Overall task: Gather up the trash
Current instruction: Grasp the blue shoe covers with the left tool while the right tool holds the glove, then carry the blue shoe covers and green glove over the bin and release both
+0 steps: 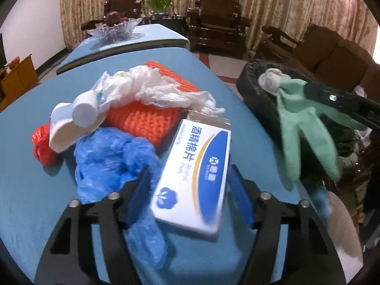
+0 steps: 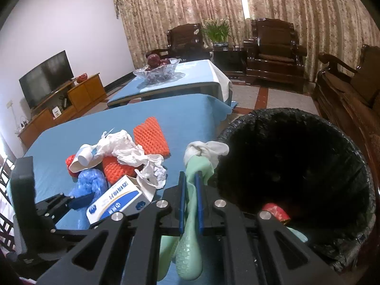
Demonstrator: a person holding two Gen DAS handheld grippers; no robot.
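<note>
A green glove (image 2: pixel 190 232) is clamped between the closed jaws of the right gripper (image 2: pixel 190 201) and held beside the rim of the black-lined trash bin (image 2: pixel 351 166). A white-and-blue box (image 1: pixel 194 178) is straddled by the partly open left gripper (image 1: pixel 190 197); whether the pads press it cannot be told. The remaining trash is heaped on the blue bench (image 1: pixel 35 201): blue plastic (image 1: pixel 106 156), orange foam netting (image 1: pixel 144 121), and white crumpled plastic (image 1: pixel 152 87).
</note>
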